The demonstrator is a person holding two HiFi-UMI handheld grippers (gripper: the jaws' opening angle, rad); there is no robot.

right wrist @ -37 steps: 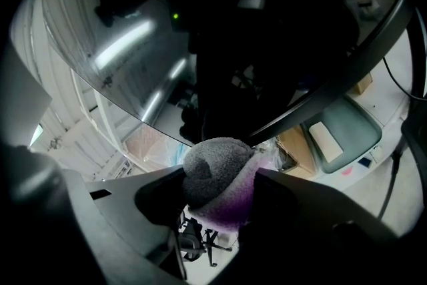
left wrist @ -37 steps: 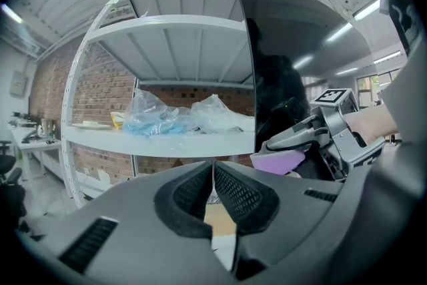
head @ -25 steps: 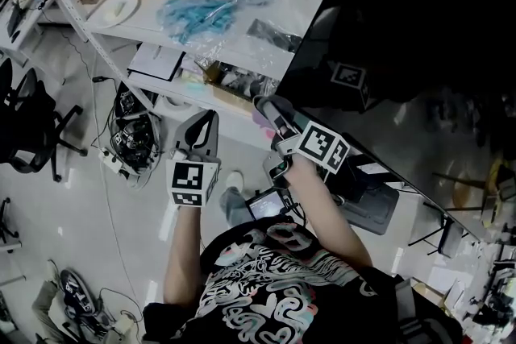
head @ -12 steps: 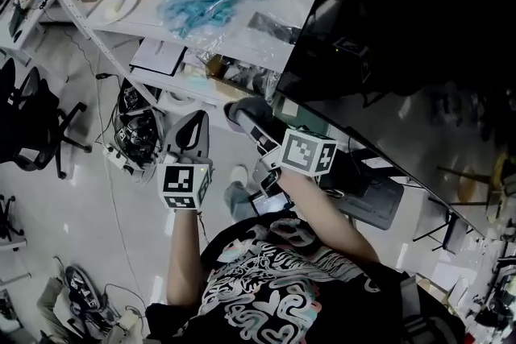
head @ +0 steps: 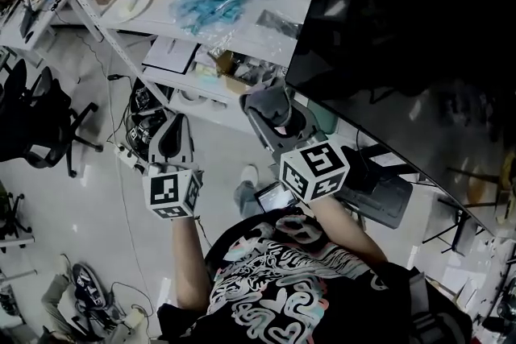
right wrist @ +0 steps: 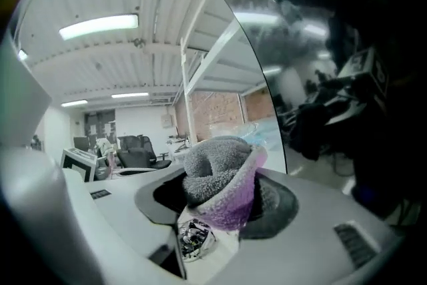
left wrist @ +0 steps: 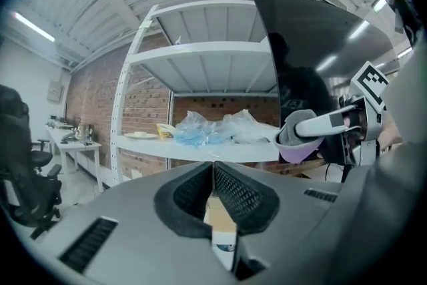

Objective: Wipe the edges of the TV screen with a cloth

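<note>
Head view: right gripper clamps cloth just beside TV edge, contact unclear | left gripper jaws together, empty, apart from TV | progress: looks early, most edges probably left

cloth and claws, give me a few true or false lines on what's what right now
1. The right claw is shut on the cloth. True.
2. The left claw holds a second cloth. False: it is shut with nothing in it.
3. The TV screen shows a bright picture. False: it is dark, with only reflections.
4. Plastic bags lie on the shelf. True.
</note>
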